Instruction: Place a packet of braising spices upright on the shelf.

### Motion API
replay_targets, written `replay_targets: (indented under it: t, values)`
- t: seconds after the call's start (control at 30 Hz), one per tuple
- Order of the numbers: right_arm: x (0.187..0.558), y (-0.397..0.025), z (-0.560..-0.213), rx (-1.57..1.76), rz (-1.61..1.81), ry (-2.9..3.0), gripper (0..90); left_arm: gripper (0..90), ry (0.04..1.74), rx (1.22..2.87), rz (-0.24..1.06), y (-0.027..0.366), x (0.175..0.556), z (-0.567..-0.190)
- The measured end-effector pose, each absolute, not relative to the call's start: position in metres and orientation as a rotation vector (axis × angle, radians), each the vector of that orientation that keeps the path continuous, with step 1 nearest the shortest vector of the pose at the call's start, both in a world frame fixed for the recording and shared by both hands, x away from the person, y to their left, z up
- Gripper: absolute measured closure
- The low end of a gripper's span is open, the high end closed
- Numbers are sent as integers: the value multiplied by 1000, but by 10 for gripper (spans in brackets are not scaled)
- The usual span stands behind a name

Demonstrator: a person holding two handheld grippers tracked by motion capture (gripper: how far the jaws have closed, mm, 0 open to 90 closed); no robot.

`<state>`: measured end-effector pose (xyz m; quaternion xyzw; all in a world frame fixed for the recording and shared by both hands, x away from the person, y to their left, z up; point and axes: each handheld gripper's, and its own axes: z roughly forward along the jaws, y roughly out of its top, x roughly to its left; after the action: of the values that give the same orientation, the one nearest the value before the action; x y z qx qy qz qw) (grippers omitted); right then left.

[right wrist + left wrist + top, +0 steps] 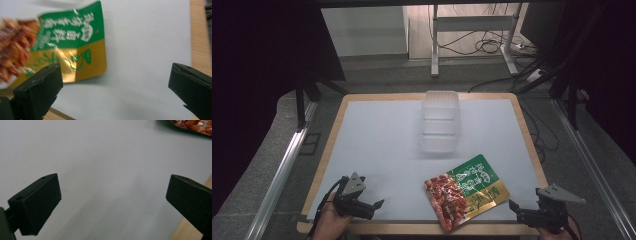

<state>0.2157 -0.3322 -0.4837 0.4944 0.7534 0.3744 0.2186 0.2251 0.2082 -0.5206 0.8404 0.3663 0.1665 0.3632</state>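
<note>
Nothing is picked up yet, by the look of it. The snack pouch (466, 192) lies flat on the worktop (377, 145), near the front edge and right of centre, with one corner reaching almost to the wooden rim. The clear tub (440, 123) stands upright toward the back, well apart from the pouch and apparently empty, though its clear walls make that hard to judge.

The right gripper (523, 212) hovers at the front right corner, jaws spread wide and holding nothing. In the right gripper view the pouch (62, 47) sits ahead and off toward one jaw, not between them. The left gripper (371, 205) waits at the front left, released too, and in the left gripper view just a corner of the pouch (192, 125) peeks in at the top.

So the whole job looks ahead: grasp the pouch, carry it to the tub.

Room is generous. Bare white worktop runs between pouch and tub, and nothing blocks that path. The tight spot is the front edge: the pouch lies close to it, and the right gripper hangs just past the rim there.
</note>
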Motion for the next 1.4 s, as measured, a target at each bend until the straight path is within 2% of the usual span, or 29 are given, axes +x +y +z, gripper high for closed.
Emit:
replay_targets:
  t: [0.33,0.73,1.4]
  values:
    - [221,-331,-491,1320,1041,2132,0,0,936,2144,423,207,223,-521]
    - [223,-328,-493,1314,1010,2145,0,0,889,2187,483,202,222,-522]
    - [229,-326,-492,1277,1033,2137,0,0,840,2186,473,201,222,-524]
